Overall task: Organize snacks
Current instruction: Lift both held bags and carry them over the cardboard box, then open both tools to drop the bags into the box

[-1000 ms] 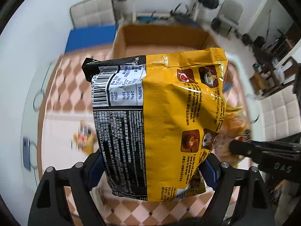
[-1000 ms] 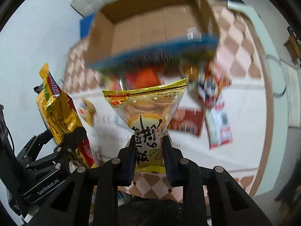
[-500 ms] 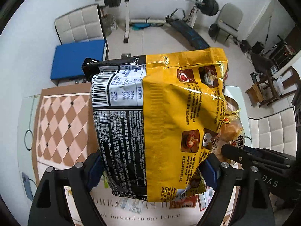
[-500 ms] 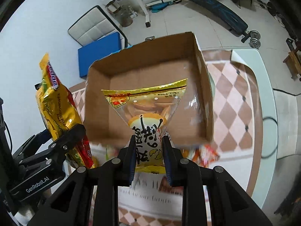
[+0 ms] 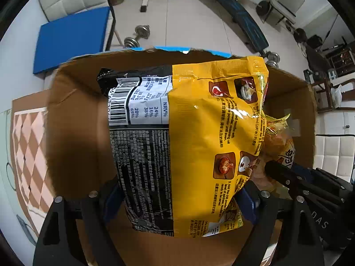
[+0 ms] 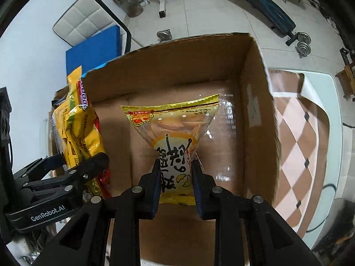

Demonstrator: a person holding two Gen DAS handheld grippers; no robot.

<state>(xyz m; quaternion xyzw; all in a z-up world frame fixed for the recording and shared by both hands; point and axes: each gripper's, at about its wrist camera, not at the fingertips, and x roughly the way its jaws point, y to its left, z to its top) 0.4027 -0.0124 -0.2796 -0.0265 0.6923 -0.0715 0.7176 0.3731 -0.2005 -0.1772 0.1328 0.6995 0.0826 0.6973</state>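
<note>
The left tool (image 5: 177,201) grips a yellow-and-black instant noodle packet (image 5: 199,146) across its width, its blue-padded jaws pressed against the packet's two sides. The packet hangs over the open cardboard box (image 5: 73,119), its barcode and nutrition panel facing the left wrist camera. From the right wrist view the same noodle packet (image 6: 77,130) shows at the box's left wall, held in the left tool (image 6: 73,166), which carries the lettering "GenRobot.AI".

The right tool (image 6: 175,186) is clamped narrowly on the lower part of a clear biscuit bag (image 6: 173,137) with a yellow printed band and black characters; the bag fans out above the jaws and pale biscuits show through the film. It hangs inside the mouth of the cardboard box (image 6: 257,115), nearer the middle, with the box's bare brown floor behind it. In the left wrist view the biscuit bag (image 5: 279,141) peeps out just beside the right edge of the noodle packet, with the right tool (image 5: 295,181) at its base.

The box stands on the bench (image 6: 321,119), which is covered by a pink-and-brown diamond-patterned cloth (image 6: 304,146); the cloth shows on either side of the box. Beyond the far edge of the bench lie a blue mat (image 5: 71,42), a white padded chair (image 6: 86,24), dumbbells (image 5: 137,37) and a weight bench (image 6: 257,0) on a pale tiled floor (image 5: 188,22).
</note>
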